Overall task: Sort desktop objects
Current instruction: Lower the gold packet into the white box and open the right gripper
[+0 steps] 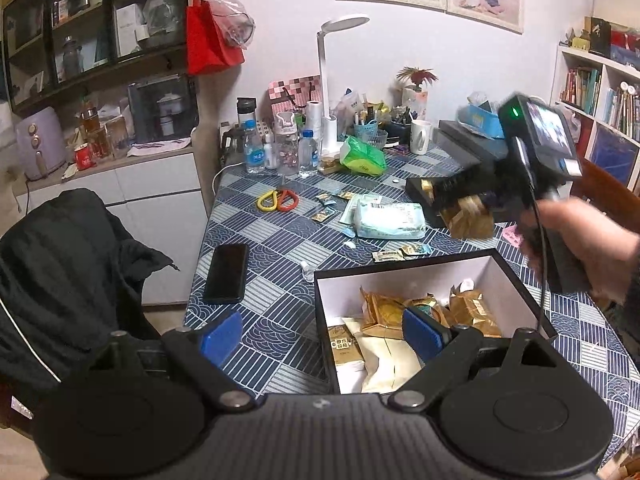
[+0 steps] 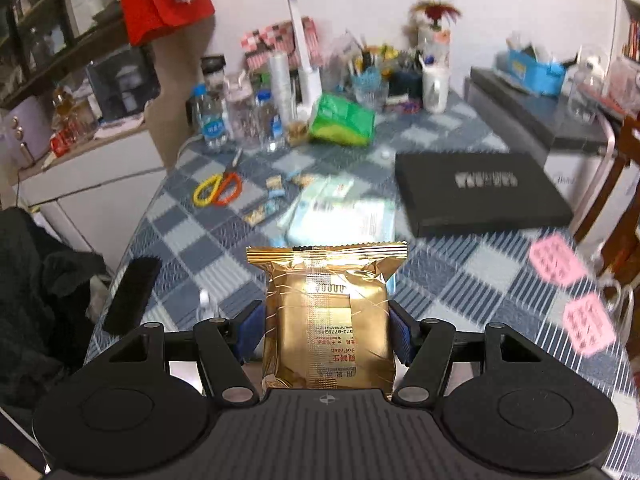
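The tabletop (image 1: 280,240) is covered with a blue-and-white patchwork-patterned cloth and stands against a pale wall hung with framed pictures. A white desk lamp (image 1: 326,80) rises at the far edge among water bottles (image 1: 254,148), a white mug (image 1: 420,136) and a potted plant (image 1: 416,80). A green tissue pack (image 1: 362,156) lies just in front of the lamp base. To the left of the tabletop stand a glass-fronted cabinet (image 1: 92,28), a red bag (image 1: 208,40) hanging from it and a lilac appliance (image 1: 40,148) on the counter below; a bookshelf (image 1: 600,92) fills the right wall. A dark jacket (image 1: 60,272) drapes over a chair at the tabletop's left edge.

Toward the middle lie yellow and orange-handled scissors (image 1: 278,200), a pale wrapped packet (image 1: 388,220) and small sachets (image 1: 324,214). A black phone (image 1: 226,268) lies near the left edge. A flat black lid (image 2: 480,192) with blurred silver lettering sits toward the right edge.

The left tongs (image 1: 324,340) stand open and empty, straddling the left wall of the open black box (image 1: 400,272) at the near edge, which holds gold and cream packets. The right tongs (image 2: 326,332) grip a gold foil snack packet (image 2: 326,320) by its sides, held above the tabletop; its red and black print is upside down, and only "Sofresh" can be made out.
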`<act>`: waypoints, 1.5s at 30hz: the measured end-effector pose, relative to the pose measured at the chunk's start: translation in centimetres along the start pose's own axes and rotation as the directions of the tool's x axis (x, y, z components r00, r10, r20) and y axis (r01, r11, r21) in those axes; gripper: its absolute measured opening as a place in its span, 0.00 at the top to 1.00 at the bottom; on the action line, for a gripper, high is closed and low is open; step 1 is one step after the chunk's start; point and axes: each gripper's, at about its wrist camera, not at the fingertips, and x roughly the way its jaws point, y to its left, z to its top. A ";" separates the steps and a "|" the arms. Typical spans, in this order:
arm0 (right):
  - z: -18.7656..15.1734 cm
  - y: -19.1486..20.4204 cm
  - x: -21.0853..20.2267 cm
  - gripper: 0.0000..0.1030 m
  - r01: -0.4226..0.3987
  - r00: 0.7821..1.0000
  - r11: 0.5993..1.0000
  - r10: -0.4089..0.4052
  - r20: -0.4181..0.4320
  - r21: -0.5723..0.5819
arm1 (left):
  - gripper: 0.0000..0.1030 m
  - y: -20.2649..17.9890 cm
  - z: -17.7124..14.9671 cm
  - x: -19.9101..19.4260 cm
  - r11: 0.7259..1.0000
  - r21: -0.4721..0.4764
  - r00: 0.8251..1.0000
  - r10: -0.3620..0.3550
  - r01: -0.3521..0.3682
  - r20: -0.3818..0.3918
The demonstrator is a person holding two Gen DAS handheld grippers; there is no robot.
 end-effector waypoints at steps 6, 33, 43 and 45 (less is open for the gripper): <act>-3.2 -0.5 1.0 0.39 0.014 0.997 1.000 -0.015 -0.072 -0.003 | 0.00 0.5 -0.1 0.1 1.000 -0.018 1.000 -0.007 0.007 -0.001; -8.6 0.7 8.9 0.38 0.055 0.967 0.998 -0.061 -0.246 -0.030 | 0.00 0.9 -0.1 1.1 0.998 -0.043 0.999 0.035 -0.036 -0.038; -8.8 0.8 9.1 0.34 0.048 0.970 0.998 -0.056 -0.236 -0.039 | 0.00 0.7 -0.1 1.8 0.998 -0.046 0.997 0.044 -0.046 -0.059; -8.6 0.9 8.7 0.28 0.038 0.973 0.999 -0.045 -0.228 -0.037 | 0.00 0.6 -0.1 1.8 0.998 -0.047 0.997 0.043 -0.045 -0.059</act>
